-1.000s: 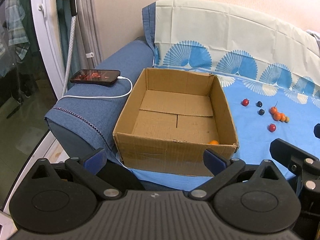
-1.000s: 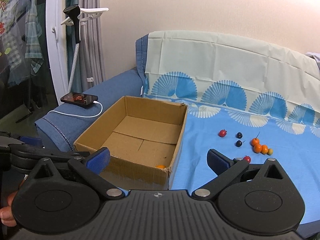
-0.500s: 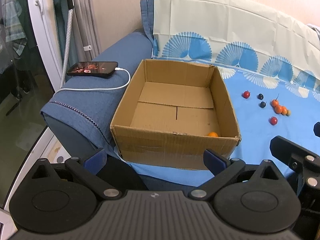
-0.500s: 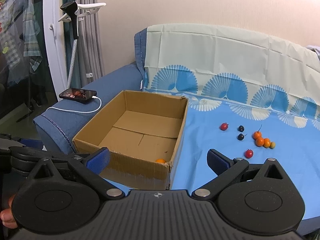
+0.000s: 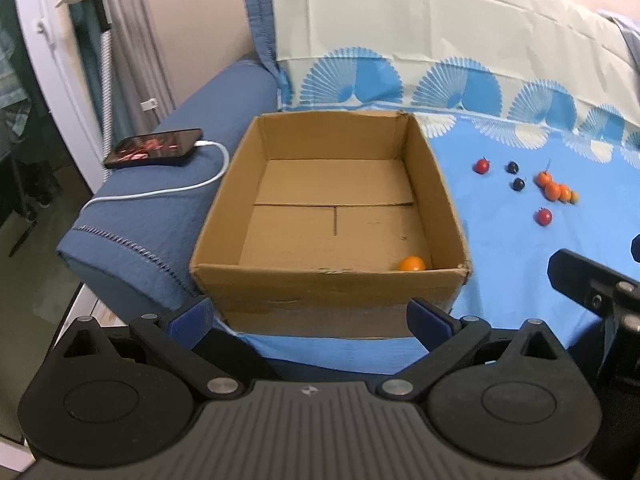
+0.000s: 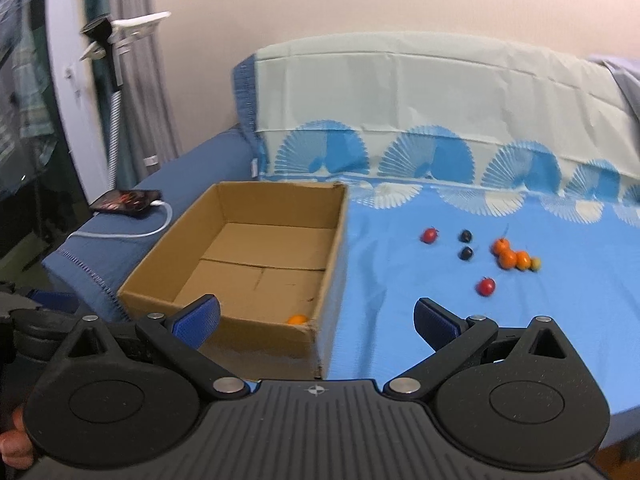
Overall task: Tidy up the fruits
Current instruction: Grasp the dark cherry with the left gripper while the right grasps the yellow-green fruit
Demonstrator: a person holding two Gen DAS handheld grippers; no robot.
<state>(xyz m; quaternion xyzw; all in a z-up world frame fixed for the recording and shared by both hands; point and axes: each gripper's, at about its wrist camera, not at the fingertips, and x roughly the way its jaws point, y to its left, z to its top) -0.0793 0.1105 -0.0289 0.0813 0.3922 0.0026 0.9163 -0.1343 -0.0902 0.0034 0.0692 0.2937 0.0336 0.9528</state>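
An open cardboard box [image 5: 328,216] [image 6: 244,256] stands on the blue sheet, with one orange fruit [image 5: 412,264] [image 6: 298,319] in its near right corner. To its right lie small fruits: two red ones [image 6: 486,286] [image 6: 430,235], two dark ones [image 6: 465,254] and an orange cluster [image 6: 510,258] [image 5: 554,188]. My left gripper [image 5: 308,316] is open and empty in front of the box. My right gripper [image 6: 316,320] is open and empty, off the box's near right corner and short of the fruits.
A phone [image 5: 154,153] on a white charging cable [image 5: 160,194] lies on the blue sofa arm left of the box. A white and blue patterned cloth [image 6: 420,100] covers the backrest. A stand [image 6: 112,64] and a glass door are at far left. A hand [image 6: 14,446] shows at lower left.
Both grippers have pulled back and risen a little, so the box and fruits sit lower and farther off. Both stay open; nothing was picked up.
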